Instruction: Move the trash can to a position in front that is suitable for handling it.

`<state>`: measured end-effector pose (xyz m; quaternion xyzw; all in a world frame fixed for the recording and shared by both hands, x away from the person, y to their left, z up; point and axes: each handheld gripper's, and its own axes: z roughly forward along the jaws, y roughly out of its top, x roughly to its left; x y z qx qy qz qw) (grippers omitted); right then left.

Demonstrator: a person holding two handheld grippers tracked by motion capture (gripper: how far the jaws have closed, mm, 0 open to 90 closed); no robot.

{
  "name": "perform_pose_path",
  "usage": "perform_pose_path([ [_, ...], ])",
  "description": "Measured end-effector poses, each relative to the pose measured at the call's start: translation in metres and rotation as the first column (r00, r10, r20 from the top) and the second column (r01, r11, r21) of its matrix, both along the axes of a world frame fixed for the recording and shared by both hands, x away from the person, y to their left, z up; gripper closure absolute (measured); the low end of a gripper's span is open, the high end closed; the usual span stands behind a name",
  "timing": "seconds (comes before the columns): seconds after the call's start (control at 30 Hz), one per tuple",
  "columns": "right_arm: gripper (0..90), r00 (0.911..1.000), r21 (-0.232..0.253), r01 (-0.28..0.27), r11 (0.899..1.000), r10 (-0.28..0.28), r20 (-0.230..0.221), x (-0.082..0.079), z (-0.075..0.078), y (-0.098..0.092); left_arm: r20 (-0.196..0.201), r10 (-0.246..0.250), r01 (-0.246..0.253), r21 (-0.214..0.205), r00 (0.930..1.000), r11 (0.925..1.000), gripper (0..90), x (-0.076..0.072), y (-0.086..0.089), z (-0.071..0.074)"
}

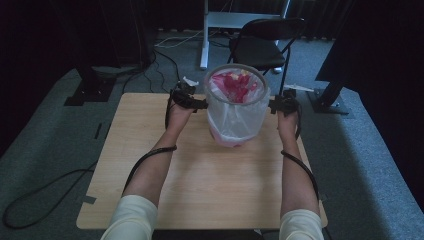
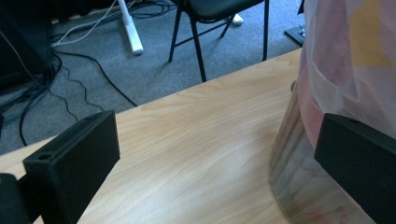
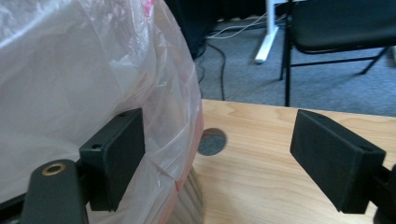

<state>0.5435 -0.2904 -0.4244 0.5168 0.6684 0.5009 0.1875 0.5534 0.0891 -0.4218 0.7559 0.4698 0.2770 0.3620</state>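
Note:
A round bin [image 1: 235, 110] lined with a clear plastic bag stands at the far middle of the wooden table [image 1: 200, 195]; pink and red scraps lie inside it. My left gripper [image 1: 200, 104] sits at the bin's left side, jaws wide. In the left gripper view its gripper [image 2: 215, 140] has bare table between the jaws, and the right jaw stands in front of the bagged bin [image 2: 345, 60]. My right gripper [image 1: 274, 105] sits at the bin's right side. In the right gripper view that gripper [image 3: 219, 140] is open, its left jaw against the bag [image 3: 70, 70].
A black folding chair [image 1: 265, 42] and a white desk leg [image 1: 204, 45] stand on the carpet beyond the table's far edge, with cables [image 1: 150, 65] trailing at the left. A small round hole [image 3: 212, 141] is in the tabletop beside the bin.

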Motion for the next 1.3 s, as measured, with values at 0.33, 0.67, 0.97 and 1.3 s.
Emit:
perform_pose_path([
  [0.33,18.2,0.9986,-0.024,-0.051,0.998,0.052,0.014,-0.007,0.003,0.036,-0.008,0.029,-0.029,-0.001,0.9996,0.9996,0.3,-0.017,0.036,0.0],
  [0.67,17.9,0.9952,-0.011,-0.096,0.995,0.097,0.016,-0.016,0.002,0.07,-0.028,0.066,-0.066,0.019,0.9974,0.9977,0.3,-0.034,0.069,0.003],
  [0.97,18.0,0.9936,0.004,-0.112,0.994,0.112,0.015,-0.021,0.0,0.09,-0.029,0.087,-0.086,0.04,0.9957,0.9955,0.3,-0.043,0.086,0.005],
  [1.3,13.5,0.9926,-0.021,-0.118,0.993,0.119,0.026,-0.026,0.001,0.103,-0.033,0.081,-0.08,0.031,0.9962,0.9964,0.3,-0.049,0.099,0.004],
])
